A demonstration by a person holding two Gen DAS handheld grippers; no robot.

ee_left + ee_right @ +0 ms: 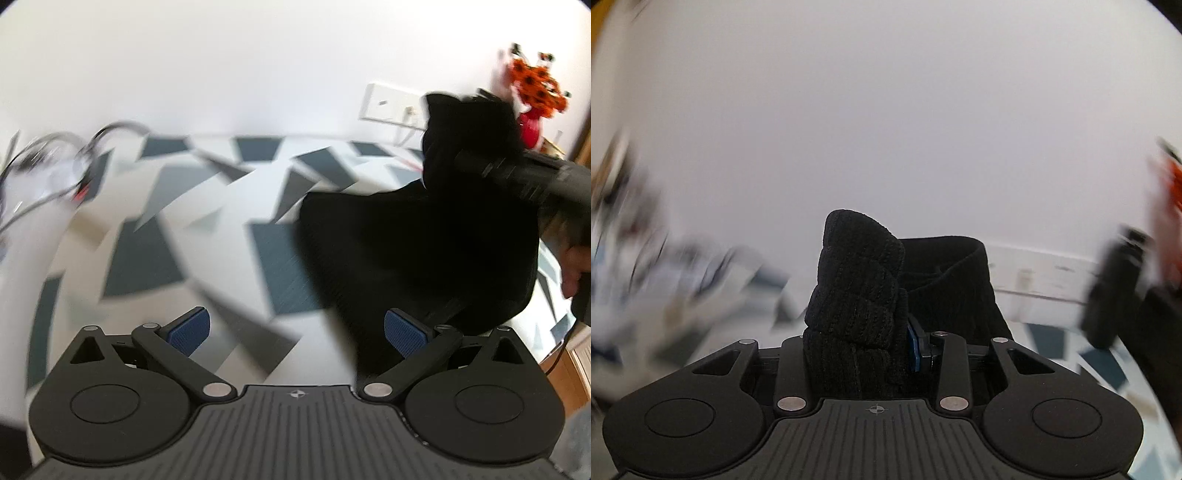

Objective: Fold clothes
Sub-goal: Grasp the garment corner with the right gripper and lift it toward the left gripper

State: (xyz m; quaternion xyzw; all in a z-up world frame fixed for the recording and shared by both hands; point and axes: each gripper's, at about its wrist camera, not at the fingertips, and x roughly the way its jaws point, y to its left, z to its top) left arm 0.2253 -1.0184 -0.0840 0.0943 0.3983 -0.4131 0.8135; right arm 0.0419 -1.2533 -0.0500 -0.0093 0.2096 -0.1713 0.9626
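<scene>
A black knit garment (413, 243) hangs over the patterned tabletop (207, 229) at the right of the left wrist view, held up by my right gripper, whose dark body (517, 173) reaches in from the right with a hand (574, 269) below it. My left gripper (295, 332) stands open, its blue pads (188, 330) wide apart with nothing between them, just left of the cloth's lower edge. In the right wrist view my right gripper (871, 343) is shut on a bunched fold of the black garment (857, 288), which rises above the fingers; one blue pad (915, 347) shows beside it.
The tabletop has a white, grey and blue geometric pattern. Cables (55, 162) lie at its far left. A white wall socket (395, 103) and an orange-and-black spotted ornament (535, 81) sit at the far right by the white wall. Wooden furniture (576, 365) borders the right edge.
</scene>
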